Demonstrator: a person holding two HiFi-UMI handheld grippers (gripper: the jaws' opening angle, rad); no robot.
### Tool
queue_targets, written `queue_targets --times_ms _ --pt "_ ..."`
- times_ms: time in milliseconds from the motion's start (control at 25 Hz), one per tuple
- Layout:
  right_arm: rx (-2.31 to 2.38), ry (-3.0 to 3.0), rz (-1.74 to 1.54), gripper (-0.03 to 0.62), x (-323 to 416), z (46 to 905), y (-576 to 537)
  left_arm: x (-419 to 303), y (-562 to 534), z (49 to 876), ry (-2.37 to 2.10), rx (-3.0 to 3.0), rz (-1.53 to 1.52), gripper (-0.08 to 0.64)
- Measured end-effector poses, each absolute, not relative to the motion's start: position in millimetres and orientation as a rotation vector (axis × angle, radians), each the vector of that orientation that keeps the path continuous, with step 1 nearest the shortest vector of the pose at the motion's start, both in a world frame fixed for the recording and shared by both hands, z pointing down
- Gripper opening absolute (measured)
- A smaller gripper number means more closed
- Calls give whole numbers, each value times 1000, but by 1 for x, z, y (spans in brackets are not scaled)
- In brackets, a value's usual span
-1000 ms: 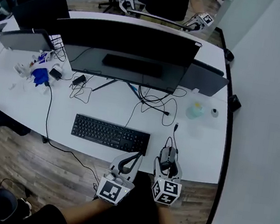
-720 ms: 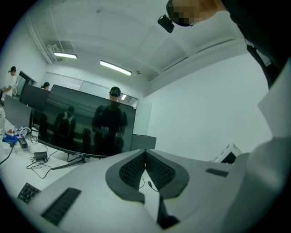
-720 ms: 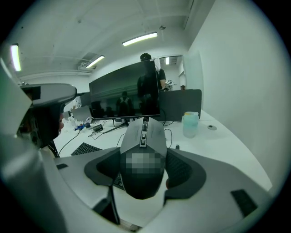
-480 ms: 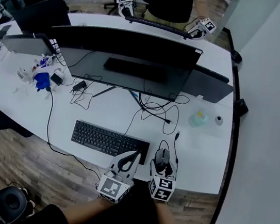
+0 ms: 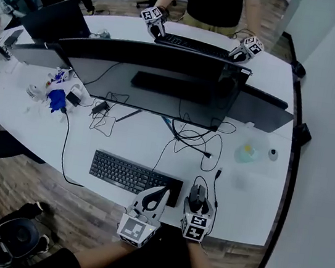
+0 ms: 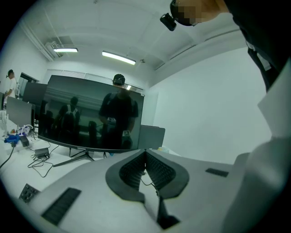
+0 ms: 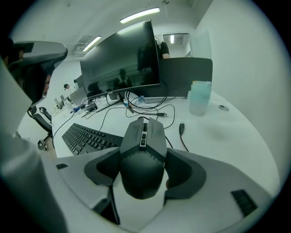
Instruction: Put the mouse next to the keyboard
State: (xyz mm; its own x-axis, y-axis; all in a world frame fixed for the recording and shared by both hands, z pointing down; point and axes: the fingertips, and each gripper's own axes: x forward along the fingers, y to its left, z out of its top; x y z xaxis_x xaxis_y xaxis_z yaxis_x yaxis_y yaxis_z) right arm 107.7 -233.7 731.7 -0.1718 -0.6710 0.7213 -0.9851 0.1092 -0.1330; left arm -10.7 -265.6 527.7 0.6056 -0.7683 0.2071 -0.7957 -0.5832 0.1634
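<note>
The dark grey mouse (image 5: 196, 194) (image 7: 143, 150) is just right of the black keyboard (image 5: 133, 174) (image 7: 86, 135), near the white desk's front edge (image 5: 228, 230). My right gripper (image 5: 197, 201) (image 7: 144, 166) is shut on the mouse, one jaw on each side. The mouse's cable runs away from it across the desk. I cannot tell whether the mouse touches the desk. My left gripper (image 5: 161, 190) (image 6: 145, 154) is shut and empty, with its tips over the keyboard's front right corner.
A wide monitor (image 5: 157, 79) stands behind the keyboard, with tangled cables (image 5: 191, 139) and a loose USB plug (image 5: 218, 169) under it. A pale bottle (image 5: 246, 152) (image 7: 199, 96) sits at the right. Across the desk a person holds two grippers on another keyboard (image 5: 196, 44).
My right gripper has carried the mouse a little left, closer to the keyboard's right end. The head view has shifted. The left gripper stays shut.
</note>
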Motion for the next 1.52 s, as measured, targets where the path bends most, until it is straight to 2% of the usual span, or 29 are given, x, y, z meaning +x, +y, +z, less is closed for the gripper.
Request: queue_targets --times_ms 760,1520 --pt "1438 -1806 847 304 100 789 -231 -2 -289 522 -1305 2635 183 14" --pt "1455 -1787 886 305 102 796 -236 -50 -235 522 -1328 2562 144 14"
